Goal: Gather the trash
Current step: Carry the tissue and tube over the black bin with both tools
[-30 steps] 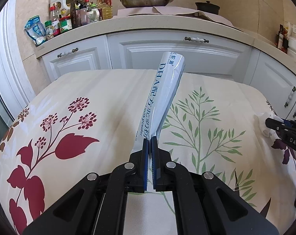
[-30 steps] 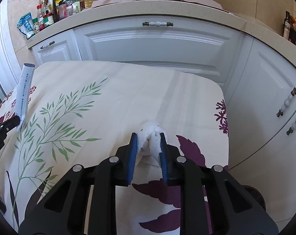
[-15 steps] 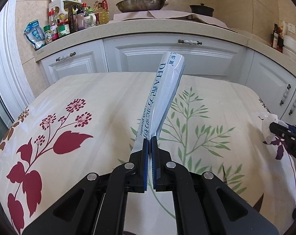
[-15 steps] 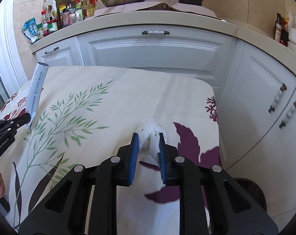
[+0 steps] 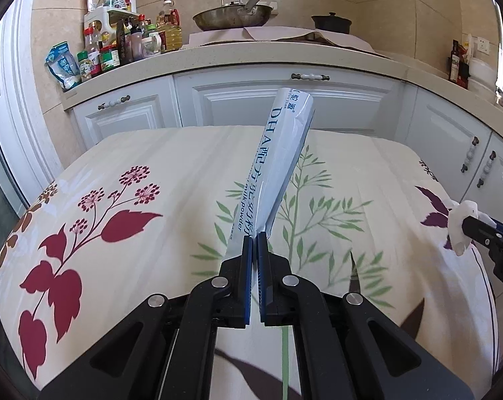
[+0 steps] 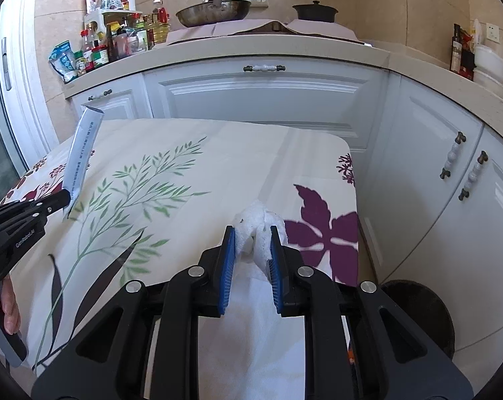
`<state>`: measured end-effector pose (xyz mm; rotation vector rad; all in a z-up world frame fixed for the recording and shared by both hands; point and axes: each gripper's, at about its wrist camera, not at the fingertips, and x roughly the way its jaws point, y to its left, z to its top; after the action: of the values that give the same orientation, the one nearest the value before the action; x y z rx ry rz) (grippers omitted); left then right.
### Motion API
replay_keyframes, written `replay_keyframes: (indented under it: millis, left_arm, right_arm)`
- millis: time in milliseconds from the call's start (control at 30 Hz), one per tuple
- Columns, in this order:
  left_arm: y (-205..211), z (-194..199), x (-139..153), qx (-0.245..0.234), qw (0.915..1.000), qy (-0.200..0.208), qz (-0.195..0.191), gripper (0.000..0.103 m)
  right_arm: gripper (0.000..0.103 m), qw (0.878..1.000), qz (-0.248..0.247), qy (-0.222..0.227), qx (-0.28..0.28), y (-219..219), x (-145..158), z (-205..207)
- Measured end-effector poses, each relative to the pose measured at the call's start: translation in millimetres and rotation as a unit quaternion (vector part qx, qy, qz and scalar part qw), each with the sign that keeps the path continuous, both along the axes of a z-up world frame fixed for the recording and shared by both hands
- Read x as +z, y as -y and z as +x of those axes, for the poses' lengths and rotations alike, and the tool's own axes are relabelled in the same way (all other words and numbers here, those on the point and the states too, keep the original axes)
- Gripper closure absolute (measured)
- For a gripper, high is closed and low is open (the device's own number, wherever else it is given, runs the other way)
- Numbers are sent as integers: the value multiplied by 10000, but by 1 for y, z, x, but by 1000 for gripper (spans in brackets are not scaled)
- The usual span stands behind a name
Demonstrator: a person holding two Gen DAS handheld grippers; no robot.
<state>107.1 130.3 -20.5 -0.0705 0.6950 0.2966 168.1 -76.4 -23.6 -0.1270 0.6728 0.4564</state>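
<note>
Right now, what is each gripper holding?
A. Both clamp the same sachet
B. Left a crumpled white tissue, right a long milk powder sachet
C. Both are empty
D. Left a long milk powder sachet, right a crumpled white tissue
D: the left gripper is shut on the long milk powder sachet, and the right gripper is shut on the crumpled white tissue.

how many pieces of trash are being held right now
2. A long milk powder sachet is pinched in the shut left gripper above the table; a crumpled white tissue is clamped in the right gripper near the table's right edge. No others are visible.
</note>
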Motion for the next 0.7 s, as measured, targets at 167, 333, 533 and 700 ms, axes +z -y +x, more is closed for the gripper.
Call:
replay_keyframes:
  millis: [167, 333, 533, 700]
  left_arm:
    - [5, -17, 1, -49, 10000, 21, -21, 99]
    - [10, -36, 3, -98, 9999, 29, -69, 99]
    - [22, -59, 1, -185, 9998, 34, -78, 99]
    - [32, -74, -1, -233, 9997, 37, -95, 99]
  right_arm:
    - [84, 10000, 28, 83, 3, 5, 3, -23]
    - [84, 9999, 27, 153, 16, 8, 6, -44]
    - [84, 9997, 72, 230, 5, 14, 8, -71]
    - [84, 9995, 144, 292, -28, 23, 7, -94]
